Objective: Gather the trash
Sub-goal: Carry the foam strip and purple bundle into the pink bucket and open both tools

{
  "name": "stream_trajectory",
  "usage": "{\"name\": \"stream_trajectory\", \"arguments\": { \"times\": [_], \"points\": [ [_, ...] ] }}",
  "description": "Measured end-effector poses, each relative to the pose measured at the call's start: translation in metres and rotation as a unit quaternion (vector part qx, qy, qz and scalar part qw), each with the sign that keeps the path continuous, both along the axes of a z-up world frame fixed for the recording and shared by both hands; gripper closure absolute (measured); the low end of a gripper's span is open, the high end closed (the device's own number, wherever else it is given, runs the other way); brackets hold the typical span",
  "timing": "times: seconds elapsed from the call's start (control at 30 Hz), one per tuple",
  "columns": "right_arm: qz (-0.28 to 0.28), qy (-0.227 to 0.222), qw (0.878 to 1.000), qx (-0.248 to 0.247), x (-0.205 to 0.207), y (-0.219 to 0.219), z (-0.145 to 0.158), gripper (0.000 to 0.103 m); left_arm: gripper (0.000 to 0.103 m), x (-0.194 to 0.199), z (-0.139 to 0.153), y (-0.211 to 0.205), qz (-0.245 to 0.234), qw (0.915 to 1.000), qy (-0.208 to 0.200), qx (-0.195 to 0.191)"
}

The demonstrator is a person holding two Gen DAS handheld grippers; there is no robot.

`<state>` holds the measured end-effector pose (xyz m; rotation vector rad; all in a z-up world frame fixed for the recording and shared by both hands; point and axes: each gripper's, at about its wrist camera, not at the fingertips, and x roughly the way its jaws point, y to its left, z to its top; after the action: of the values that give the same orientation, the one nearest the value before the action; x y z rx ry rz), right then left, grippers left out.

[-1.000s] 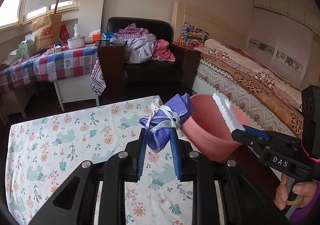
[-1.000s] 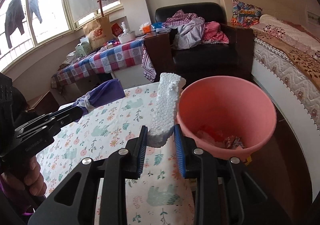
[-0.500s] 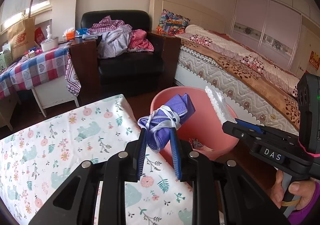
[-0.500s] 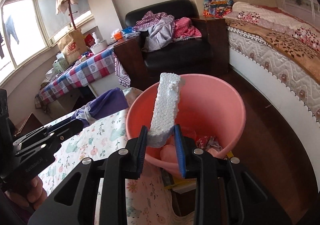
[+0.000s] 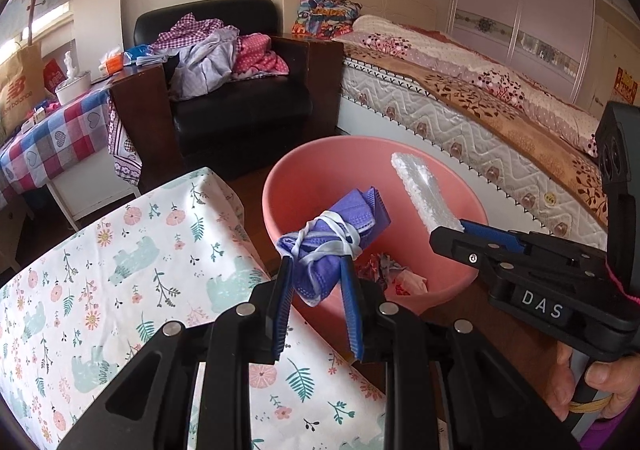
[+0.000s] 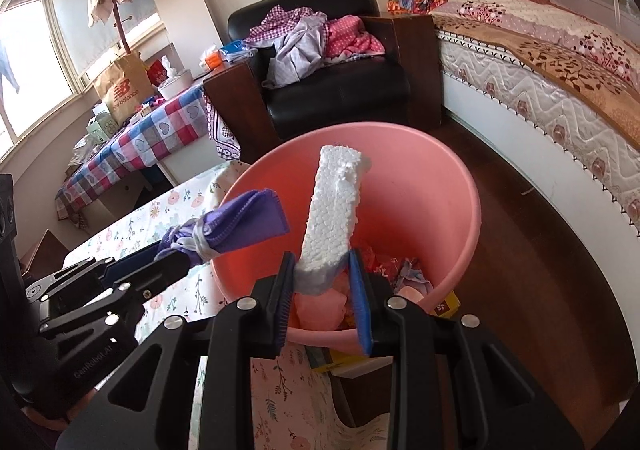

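Gripping mask (image 5: pixel 334 234) and foam (image 6: pixel 332 214), tongs (image 5: pixel 318 304) spread.

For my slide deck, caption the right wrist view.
Right gripper holds a styrofoam strip over the pink bin, beside the left gripper's purple mask bundle.

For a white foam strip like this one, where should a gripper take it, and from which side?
Grip one short end, jaws closing across the two broad flat faces, coming in along its length. That is how the right gripper holds the foam strip: it is long, flat and light, so an end pinch leaves the rest sticking out free over the pink bucket, likely ready to drop.
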<state>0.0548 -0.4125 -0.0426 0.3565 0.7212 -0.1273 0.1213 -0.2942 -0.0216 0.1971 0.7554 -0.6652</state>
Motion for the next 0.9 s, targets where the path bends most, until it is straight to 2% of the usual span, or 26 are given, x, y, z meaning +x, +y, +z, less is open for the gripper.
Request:
{"name": "stream_trajectory", "arguments": {
  "times": [0.17, 0.67, 0.8, 0.9],
  "points": [
    [-0.004, 0.004, 1.000, 0.002, -0.001, -0.001, -0.006, 0.075, 0.079, -0.003, -0.006, -0.007, -0.004, 1.0000, 0.006, 0.005],
    [-0.012, 0.006, 1.000, 0.001, -0.002, -0.008, -0.011, 0.075, 0.076, -0.013, 0.003, -0.007, -0.011, 0.9998, 0.003, -0.018],
    [-0.014, 0.007, 1.000, 0.001, -0.002, -0.009, -0.012, 0.075, 0.064, -0.015, 0.005, -0.003, -0.009, 0.9996, 0.005, -0.025],
    [-0.014, 0.010, 1.000, 0.006, -0.001, -0.010, -0.013, 0.075, 0.063, -0.017, 0.006, -0.003, -0.009, 0.9996, 0.006, -0.027]
  ]
}}
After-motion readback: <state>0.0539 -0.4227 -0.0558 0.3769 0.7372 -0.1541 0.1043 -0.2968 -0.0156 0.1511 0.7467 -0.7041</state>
